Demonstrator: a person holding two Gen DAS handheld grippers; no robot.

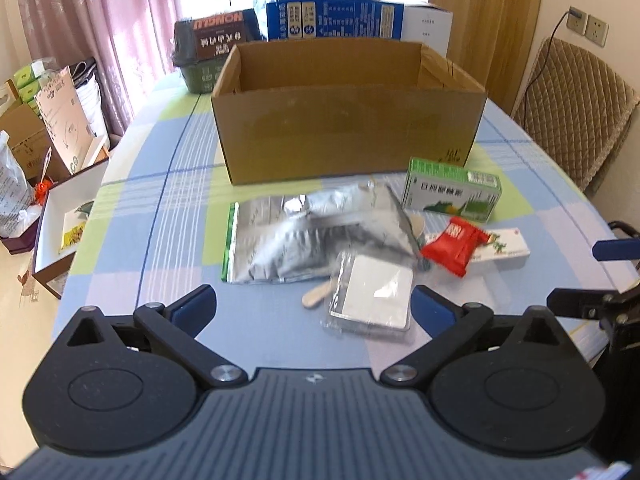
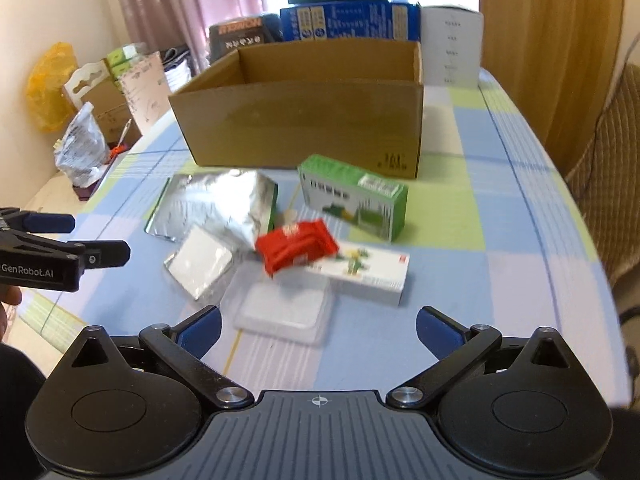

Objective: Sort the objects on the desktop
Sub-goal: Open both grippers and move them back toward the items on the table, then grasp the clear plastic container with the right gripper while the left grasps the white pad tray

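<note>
Both grippers are hanging spread wide and empty: the left gripper [image 1: 314, 312] just short of a clear-wrapped packet [image 1: 374, 300], the right gripper [image 2: 319, 326] just short of a clear plastic case [image 2: 282, 308]. Beyond them, the cardboard box [image 1: 348, 136] is standing open. Overlapping items risk being dragged along: the red packet [image 2: 298, 250] is lying on the white carton [image 2: 370, 276].

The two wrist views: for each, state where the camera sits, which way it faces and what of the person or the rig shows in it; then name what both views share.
Left wrist: sits on the left gripper, looks down across the table toward the cardboard box; own open fingers and the right gripper's tips show.
Right wrist: sits on the right gripper, same heading; own open fingers and the left gripper show.
Shared: box, silver pouch, red packet, green box.
</note>
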